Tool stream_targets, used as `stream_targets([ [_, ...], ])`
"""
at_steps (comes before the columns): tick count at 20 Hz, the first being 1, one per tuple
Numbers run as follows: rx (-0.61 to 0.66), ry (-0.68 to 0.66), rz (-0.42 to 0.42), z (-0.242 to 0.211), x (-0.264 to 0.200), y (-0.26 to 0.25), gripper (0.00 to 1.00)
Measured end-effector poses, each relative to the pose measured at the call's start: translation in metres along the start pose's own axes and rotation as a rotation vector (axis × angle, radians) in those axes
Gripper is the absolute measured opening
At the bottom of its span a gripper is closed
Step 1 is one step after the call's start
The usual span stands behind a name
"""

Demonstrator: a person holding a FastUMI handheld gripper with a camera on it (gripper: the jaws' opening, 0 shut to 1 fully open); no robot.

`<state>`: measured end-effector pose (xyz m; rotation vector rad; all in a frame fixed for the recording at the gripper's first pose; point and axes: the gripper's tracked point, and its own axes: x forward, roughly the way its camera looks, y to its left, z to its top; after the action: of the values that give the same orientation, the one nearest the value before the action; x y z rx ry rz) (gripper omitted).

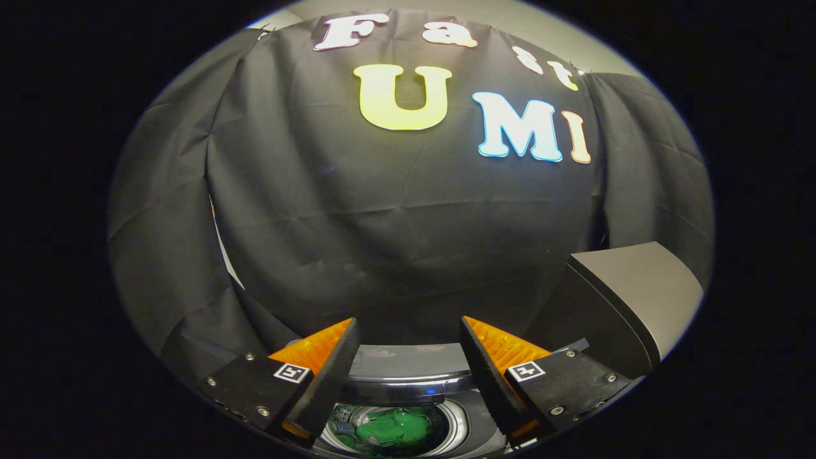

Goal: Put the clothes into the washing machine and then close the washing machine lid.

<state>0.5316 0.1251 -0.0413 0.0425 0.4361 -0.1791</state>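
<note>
Gripper view: the tongs (408, 376) hang above the open washing machine (408, 363), spread apart with nothing between the fingers.
Left finger (322, 382): it sits over the near left of the drum opening; a straight drop from here could knock the rim.
Drum (456, 421): the round tub shows below and between the fingers, its ribbed wall visible.
Green clothes (395, 428): they lie bunched inside the drum, so loading looks done, judging from this; if any fold rides up over the rim, the lid could trap it, though I cannot tell from here.
Control panel edge (408, 381): a dark band with a small lit dot just beyond the drum; a stray push could press it.
Lid (631, 299): raised, standing to the right beyond the right finger, not yet closed; pushed off-centre or let go early, it could slam or slip off the fingers.
</note>
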Motion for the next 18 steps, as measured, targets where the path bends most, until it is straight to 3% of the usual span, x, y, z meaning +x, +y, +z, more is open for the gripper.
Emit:
stream_targets([
  [12,-0.021,0.047,0.041,-0.063,-0.029,0.003,0.96],
  [18,-0.026,0.013,0.046,-0.058,-0.042,0.007,0.96],
])
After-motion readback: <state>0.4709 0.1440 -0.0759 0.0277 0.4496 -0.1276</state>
